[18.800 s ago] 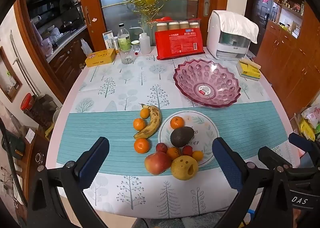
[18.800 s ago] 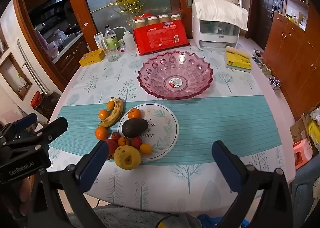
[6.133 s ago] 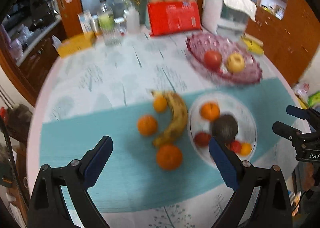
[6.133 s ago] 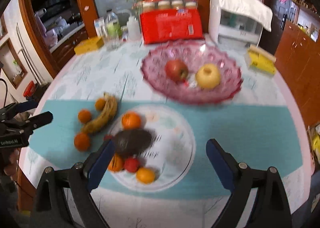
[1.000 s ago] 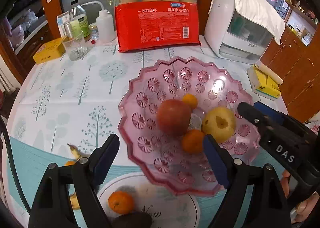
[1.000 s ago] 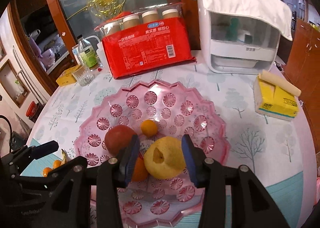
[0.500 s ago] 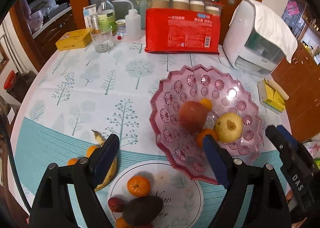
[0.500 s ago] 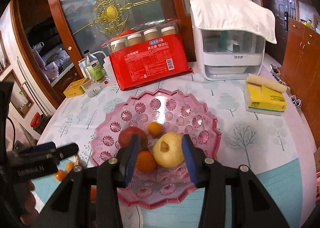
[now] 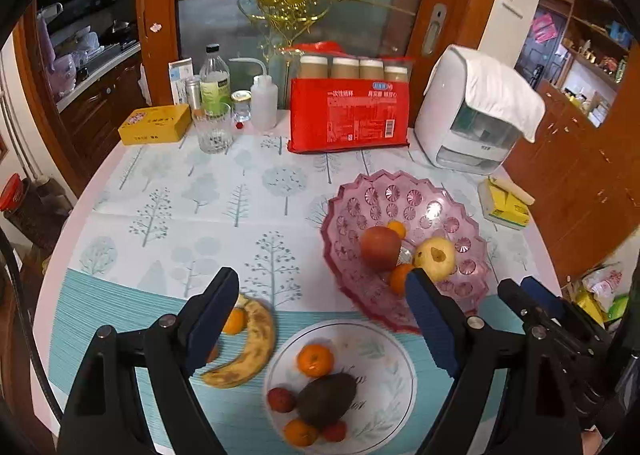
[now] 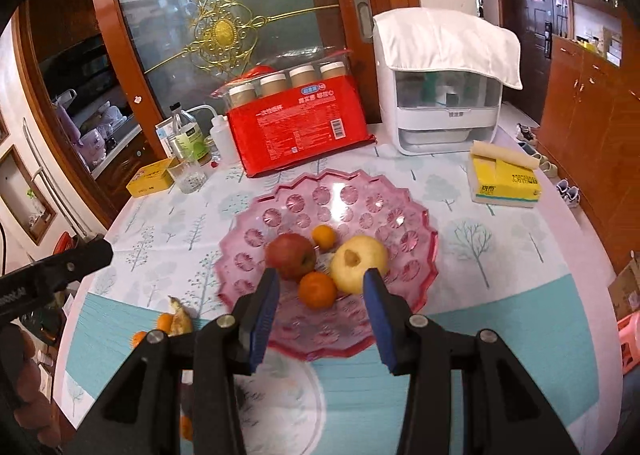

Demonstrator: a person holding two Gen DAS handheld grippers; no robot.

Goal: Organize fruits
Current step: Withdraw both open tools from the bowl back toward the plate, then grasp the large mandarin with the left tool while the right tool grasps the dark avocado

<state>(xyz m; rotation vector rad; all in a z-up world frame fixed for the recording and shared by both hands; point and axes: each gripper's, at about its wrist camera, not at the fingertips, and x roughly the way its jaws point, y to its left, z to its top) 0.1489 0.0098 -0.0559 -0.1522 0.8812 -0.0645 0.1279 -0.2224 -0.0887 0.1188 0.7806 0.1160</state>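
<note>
I see a pink, faceted glass-like fruit bowl (image 10: 326, 215) with a scalloped rim, sitting toward the right of the bench (image 9: 224, 191), which wears a smooth cloth printed with pale trees and a teal band. Inside the bowl lie a dull red apple (image 10: 290, 250), a pale yellow pear-like fruit (image 10: 359, 264) with a brown dimple, and two small glossy oranges, one near (image 10: 317, 290) and one far (image 10: 323, 237).

Nearer to me, a round white plate (image 9: 384, 371) with a leafy print carries a dark, matte avocado (image 9: 326, 399), an orange (image 9: 315, 360) and several small red and orange fruits. Just left of the plate lies a curved, brown-speckled banana (image 9: 250, 351), with another small orange (image 9: 233, 321) touching its far end.

My left tongs (image 9: 320, 331) hang above the plate and banana, blue-padded fingers wide apart, holding nothing. My right tongs (image 10: 322, 315) hover at the bowl's near rim, fingers apart and empty, framing the near orange.

At the far edge stand a red packet (image 9: 348, 117) and a white appliance (image 9: 472, 119) under a cloth.
</note>
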